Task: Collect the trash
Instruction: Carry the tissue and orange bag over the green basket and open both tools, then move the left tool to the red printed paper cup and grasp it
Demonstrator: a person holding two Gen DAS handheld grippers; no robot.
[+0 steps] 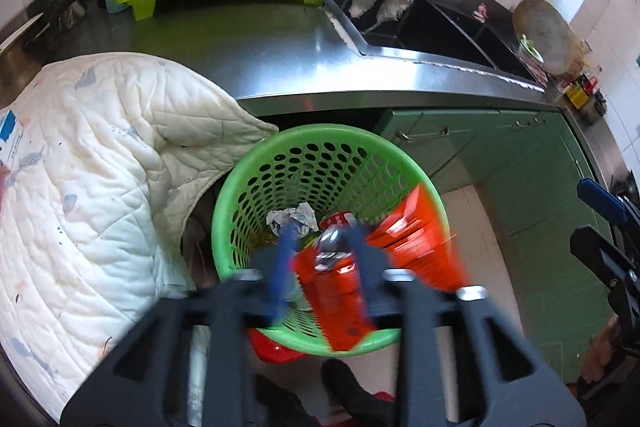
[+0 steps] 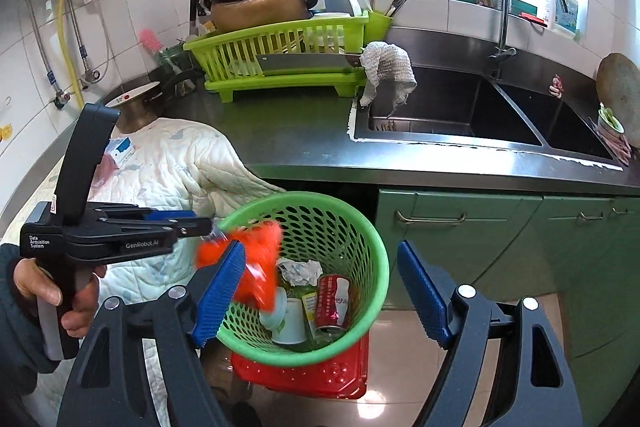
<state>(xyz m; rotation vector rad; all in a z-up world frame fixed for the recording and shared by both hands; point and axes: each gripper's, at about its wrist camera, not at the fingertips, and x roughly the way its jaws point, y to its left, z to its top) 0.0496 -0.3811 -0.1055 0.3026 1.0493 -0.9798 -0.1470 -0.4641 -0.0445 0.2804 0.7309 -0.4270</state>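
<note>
A green perforated basket (image 1: 256,187) (image 2: 360,227) stands on the floor below the counter. It holds crumpled paper (image 1: 292,217) (image 2: 300,271), a red can (image 2: 332,301), a white cup (image 2: 290,323) and other scraps. My left gripper (image 1: 320,247) (image 2: 208,227) is over the basket's rim, shut on an orange-red snack wrapper (image 1: 412,235) (image 2: 248,255), which is blurred by motion. My right gripper (image 2: 320,291) is open and empty, just above and in front of the basket. It shows at the right edge of the left wrist view (image 1: 600,203).
A red crate (image 2: 320,371) sits under the basket. A white quilted cloth (image 1: 100,155) (image 2: 172,163) hangs over the steel counter (image 1: 260,59) to the left. A green dish rack (image 2: 280,59), a cleaver (image 2: 300,63), a rag (image 2: 384,67) and the sink (image 2: 460,111) lie behind. Green cabinets (image 2: 500,239) stand to the right.
</note>
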